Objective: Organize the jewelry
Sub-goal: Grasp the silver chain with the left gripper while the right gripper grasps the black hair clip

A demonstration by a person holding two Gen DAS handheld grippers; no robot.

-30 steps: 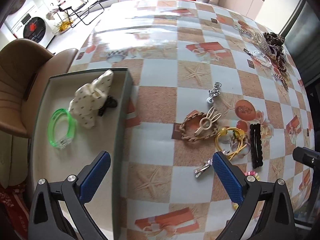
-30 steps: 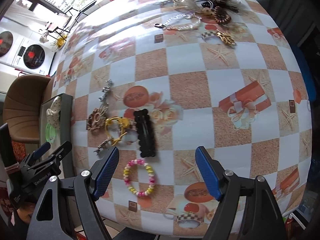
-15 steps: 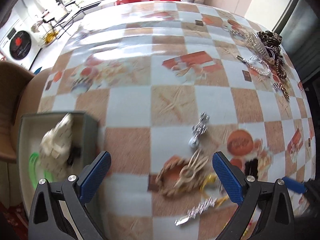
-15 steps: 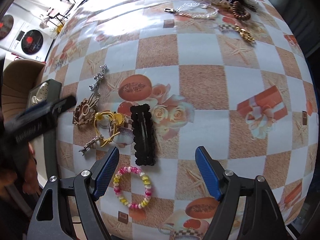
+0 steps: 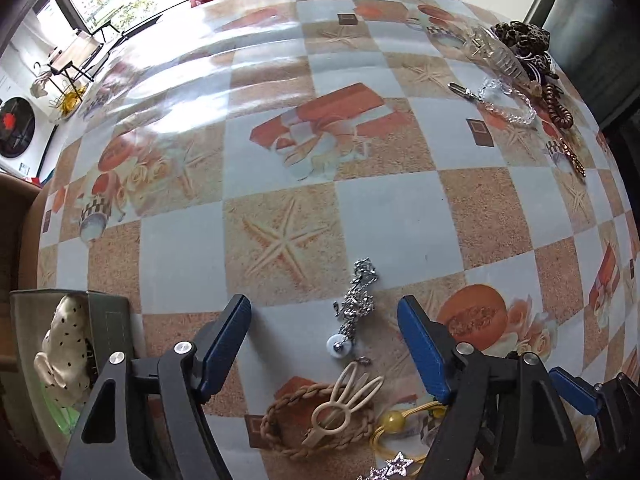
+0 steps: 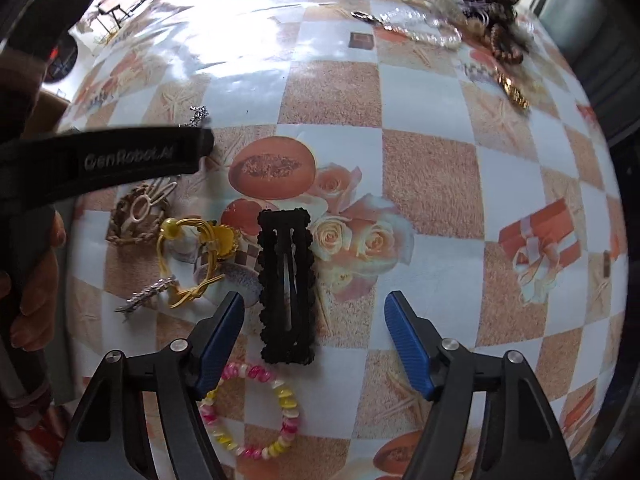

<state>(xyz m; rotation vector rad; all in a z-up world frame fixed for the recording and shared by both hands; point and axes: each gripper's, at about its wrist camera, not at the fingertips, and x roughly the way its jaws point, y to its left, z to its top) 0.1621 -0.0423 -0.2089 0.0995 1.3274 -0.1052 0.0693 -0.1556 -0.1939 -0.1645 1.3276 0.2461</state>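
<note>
- The left tool [image 5: 324, 316] points down at the tabletop [image 5: 280, 148], its blue pads well apart; the jaws have just been closing, yet they grip nothing.
- A silver chain charm [image 5: 357, 300] lies between the two pads, clear of both, with its white round end [image 5: 339, 347] nearest the tool.
- Just below the charm, towards the tool's body, a braided brown ring [image 5: 280, 420] lies with a cream rabbit-ear clip [image 5: 344, 404] on top of it.
- A yellow hair tie [image 5: 394, 420] sits beside the ring, partly hidden by the right-hand finger.
- Off to the left of the left tool stands a grey tray [image 5: 116, 328] holding a white dotted scrunchie [image 5: 64, 348]; something green shows under it, too hidden to name.
- The right tool [image 6: 314, 314] also points down with jaws parted, and they too have just been closing, pressing on nothing.
- A black scalloped hair clip [image 6: 286, 280] lies lengthways between its pads, nearer the left one, seemingly not touching it.
- A pink and yellow bead bracelet [image 6: 256, 412] lies closer in, partly under the left finger.
- Far ahead of both tools, a heap of hair ties and chains [image 6: 488, 12] rests at the tabletop's edge.
</note>
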